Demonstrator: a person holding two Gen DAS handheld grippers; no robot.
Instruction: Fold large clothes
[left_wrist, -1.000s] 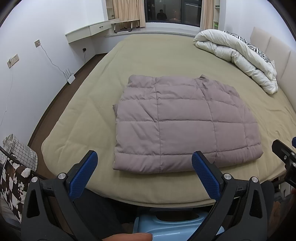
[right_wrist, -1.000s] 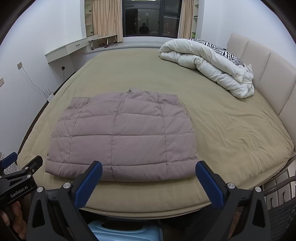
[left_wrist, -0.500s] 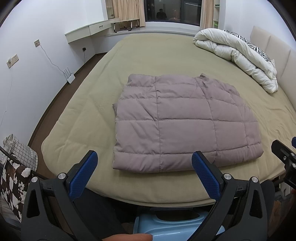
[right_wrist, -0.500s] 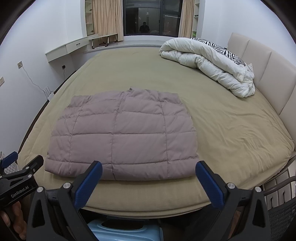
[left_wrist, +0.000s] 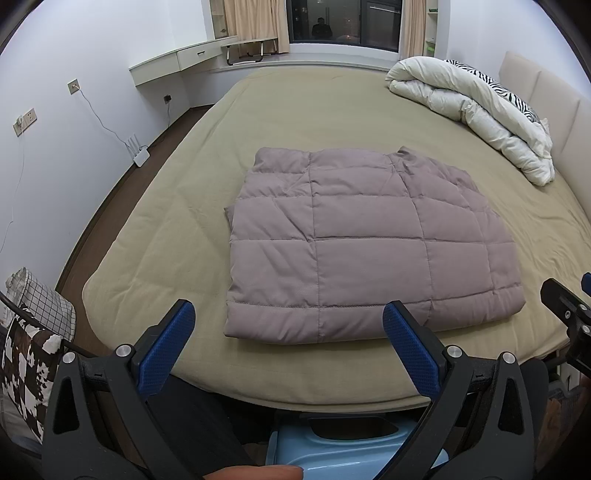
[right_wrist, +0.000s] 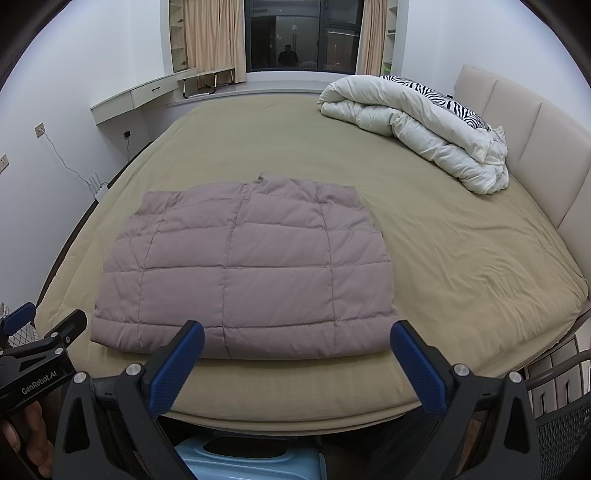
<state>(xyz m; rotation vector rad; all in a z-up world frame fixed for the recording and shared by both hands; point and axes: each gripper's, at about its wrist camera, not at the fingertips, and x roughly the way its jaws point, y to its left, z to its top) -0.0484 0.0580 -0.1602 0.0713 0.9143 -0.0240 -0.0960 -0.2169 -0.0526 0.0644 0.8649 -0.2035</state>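
A mauve quilted down garment (left_wrist: 362, 243) lies folded into a flat rectangle on the olive bed (left_wrist: 295, 110), near its front edge; it also shows in the right wrist view (right_wrist: 240, 273). My left gripper (left_wrist: 288, 343) is open and empty, held in front of the bed edge below the garment's near hem. My right gripper (right_wrist: 295, 358) is open and empty, also short of the near hem, not touching it. Each gripper shows at the edge of the other's view: the right one (left_wrist: 569, 314), the left one (right_wrist: 40, 343).
A rolled white duvet with a zebra-print pillow (right_wrist: 417, 122) lies at the bed's far right by the beige headboard (right_wrist: 535, 147). A light blue stool (left_wrist: 332, 454) stands below the grippers. A patterned bag (left_wrist: 33, 339) stands at left, a wire basket (right_wrist: 565, 435) at right.
Almost nothing has moved; both views shifted very slightly, and both grippers stay open in front of the bed.
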